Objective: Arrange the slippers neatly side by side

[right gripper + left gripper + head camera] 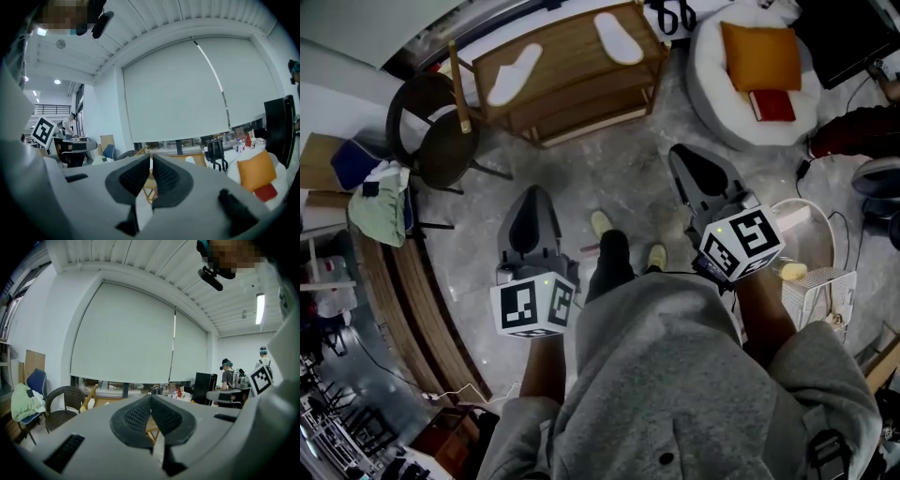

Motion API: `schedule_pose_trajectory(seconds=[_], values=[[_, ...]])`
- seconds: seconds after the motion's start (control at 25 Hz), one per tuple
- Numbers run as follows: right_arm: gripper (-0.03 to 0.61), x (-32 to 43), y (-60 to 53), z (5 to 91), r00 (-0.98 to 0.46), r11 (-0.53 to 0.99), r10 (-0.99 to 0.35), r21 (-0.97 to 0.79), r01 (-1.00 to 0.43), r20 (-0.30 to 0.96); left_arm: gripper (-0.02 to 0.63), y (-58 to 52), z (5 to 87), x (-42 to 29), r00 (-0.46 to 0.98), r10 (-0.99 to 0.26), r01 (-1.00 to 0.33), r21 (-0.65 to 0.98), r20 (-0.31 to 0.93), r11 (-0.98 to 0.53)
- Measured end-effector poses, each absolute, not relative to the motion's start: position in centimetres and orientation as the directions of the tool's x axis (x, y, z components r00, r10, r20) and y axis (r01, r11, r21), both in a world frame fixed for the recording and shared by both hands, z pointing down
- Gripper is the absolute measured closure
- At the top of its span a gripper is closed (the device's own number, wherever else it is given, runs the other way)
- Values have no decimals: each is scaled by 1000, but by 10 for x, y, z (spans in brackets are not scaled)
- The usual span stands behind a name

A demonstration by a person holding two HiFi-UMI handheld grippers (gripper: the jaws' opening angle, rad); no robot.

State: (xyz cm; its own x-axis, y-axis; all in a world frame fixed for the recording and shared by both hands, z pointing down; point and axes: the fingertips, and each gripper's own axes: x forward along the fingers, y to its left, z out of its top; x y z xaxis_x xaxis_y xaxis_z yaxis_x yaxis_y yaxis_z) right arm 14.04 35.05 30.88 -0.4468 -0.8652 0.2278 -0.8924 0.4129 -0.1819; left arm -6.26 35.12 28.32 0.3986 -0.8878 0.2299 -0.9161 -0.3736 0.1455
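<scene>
Two white slippers lie apart on a low wooden table [572, 80] at the far side of the floor. One slipper [514, 73] is at the table's left end, the other slipper [619, 37] at its right end, and they point in different directions. My left gripper [533, 195] hovers over the grey floor well short of the table, shut and empty. My right gripper [682, 156] is level with it on the right, a little nearer the table, also shut with nothing held. In both gripper views the jaws meet at their tips, left gripper [151, 398], right gripper [151, 159].
A dark wicker chair [441, 136] stands left of the table, with a blue chair draped in green cloth [380, 202] behind it. A white pouf [712, 103] with an orange cushion [759, 54] and red book [772, 105] sits right. A white wire basket [820, 286] is near my right arm.
</scene>
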Motion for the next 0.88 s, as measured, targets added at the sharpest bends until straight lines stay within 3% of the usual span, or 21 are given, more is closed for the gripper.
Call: schedule_pose_trajectory(seconds=[0.88], values=[[546,45,231,306,-488,459,-833,-167,-872,261,598,240,282,-113,516,-835,-855,180,193,-487]])
